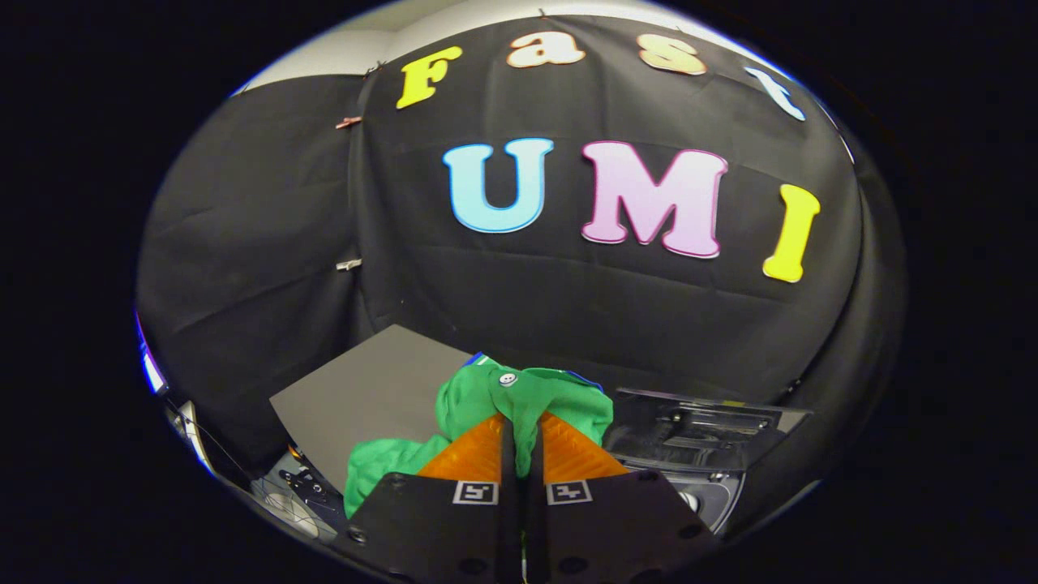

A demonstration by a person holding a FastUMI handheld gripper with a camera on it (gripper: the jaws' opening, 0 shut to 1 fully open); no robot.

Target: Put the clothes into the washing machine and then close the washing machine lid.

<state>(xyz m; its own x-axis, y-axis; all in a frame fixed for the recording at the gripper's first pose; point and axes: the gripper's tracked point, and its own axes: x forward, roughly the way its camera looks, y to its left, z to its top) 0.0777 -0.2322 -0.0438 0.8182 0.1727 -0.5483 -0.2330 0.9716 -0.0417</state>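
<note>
The green garment (519, 401) is bunched and pinched between the gripper (519, 446)'s closed orange fingers (474, 454), hanging lifted above the dark washing machine (697, 430), presumably so it clears the rim before dropping in.

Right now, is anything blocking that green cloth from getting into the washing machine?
Nothing visible does. The gripper is shut on the green garment, which hangs bunched over its fingers. The washing machine lies just beyond and beside them, though its opening is not clear to see.
</note>
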